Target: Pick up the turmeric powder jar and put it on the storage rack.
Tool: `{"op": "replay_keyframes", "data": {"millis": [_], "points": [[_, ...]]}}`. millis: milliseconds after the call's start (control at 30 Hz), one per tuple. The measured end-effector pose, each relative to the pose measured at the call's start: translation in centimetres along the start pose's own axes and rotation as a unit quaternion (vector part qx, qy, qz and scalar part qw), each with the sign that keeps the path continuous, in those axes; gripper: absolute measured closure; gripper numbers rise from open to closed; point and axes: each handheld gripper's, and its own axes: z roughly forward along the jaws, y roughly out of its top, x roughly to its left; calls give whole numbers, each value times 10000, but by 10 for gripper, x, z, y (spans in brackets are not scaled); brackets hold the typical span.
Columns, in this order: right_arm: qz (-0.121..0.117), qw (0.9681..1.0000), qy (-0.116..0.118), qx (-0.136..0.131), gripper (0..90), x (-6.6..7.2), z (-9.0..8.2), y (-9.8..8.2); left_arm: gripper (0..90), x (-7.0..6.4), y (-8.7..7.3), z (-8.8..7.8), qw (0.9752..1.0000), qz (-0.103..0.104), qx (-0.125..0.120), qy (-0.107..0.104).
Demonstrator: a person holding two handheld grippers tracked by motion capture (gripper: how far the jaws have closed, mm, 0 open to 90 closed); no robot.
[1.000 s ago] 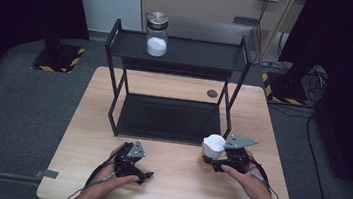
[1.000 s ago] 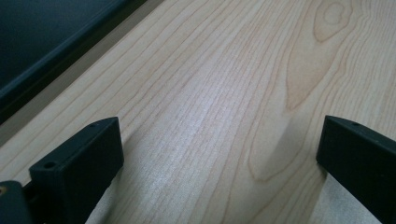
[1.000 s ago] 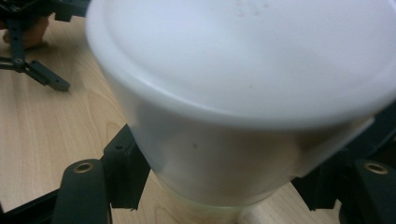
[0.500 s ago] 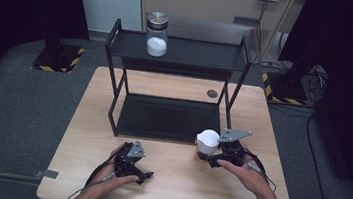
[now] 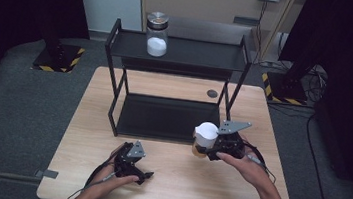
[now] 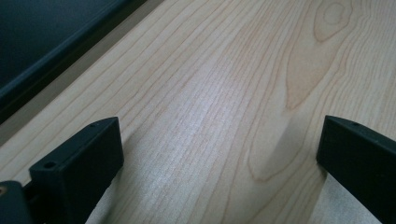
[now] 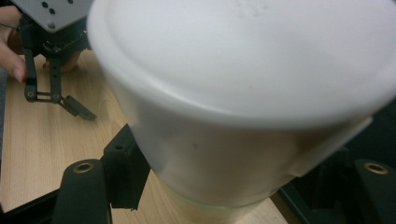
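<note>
Clamped in the right gripper's [image 5: 207, 148] jaws, a white-lidded jar [image 5: 204, 139] is carried above the wooden table [image 5: 169, 189] before a black two-tier rack [image 5: 172, 116], probably bound for a shelf, while the left gripper [image 5: 143, 175] rests open on the tabletop in a dark-curtained room.

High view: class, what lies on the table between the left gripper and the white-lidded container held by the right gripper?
Bare wooden table, seen in the high view.
</note>
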Motion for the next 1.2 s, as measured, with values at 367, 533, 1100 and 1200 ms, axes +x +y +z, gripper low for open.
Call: {"op": "replay_keyframes", "data": {"millis": [367,533,1100,1200], "points": [[-68,9999,104,-21,317,-7,-5,20,0,0,0,0,10000,0,0,0],[-44,9998,183,-76,318,-12,-10,30,0,0,0,0,10000,0,1,0],[-95,9997,229,-74,317,-32,-22,64,0,0,0,0,10000,0,1,0],[-101,9996,233,-75,317,-35,-23,69,0,0,0,0,10000,-1,1,0]]}}
